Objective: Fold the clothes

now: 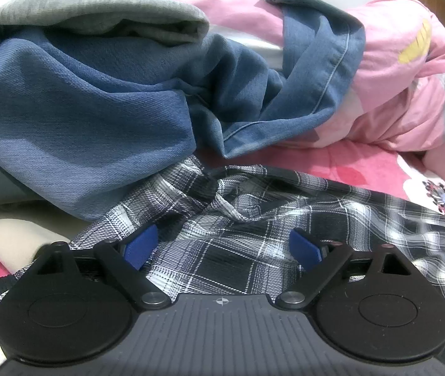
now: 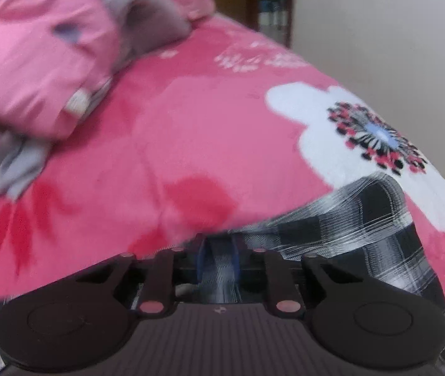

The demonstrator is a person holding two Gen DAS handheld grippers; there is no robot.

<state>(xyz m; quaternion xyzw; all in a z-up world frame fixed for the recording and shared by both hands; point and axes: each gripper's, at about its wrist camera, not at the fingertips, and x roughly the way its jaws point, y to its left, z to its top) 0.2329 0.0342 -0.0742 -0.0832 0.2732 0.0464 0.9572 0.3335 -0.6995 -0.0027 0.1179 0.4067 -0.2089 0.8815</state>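
A black-and-white plaid shirt (image 1: 253,219) lies rumpled on the pink bed sheet (image 1: 347,163). My left gripper (image 1: 224,244) hovers low over it, blue pads wide apart and nothing pinched between them. In the right wrist view, which is blurred, my right gripper (image 2: 219,260) has its jaws narrow, with a strip of the plaid shirt (image 2: 347,219) caught between the blue pads. The rest of that shirt trails off to the right over the flowered sheet (image 2: 191,125).
Blue jeans (image 1: 97,100) are heaped just beyond the shirt, with a grey garment (image 1: 97,9) on top. A bunched pink quilt (image 1: 394,78) fills the far right of the bed and shows again as the pink quilt (image 2: 34,62). A pale wall (image 2: 379,15) stands past the bed's edge.
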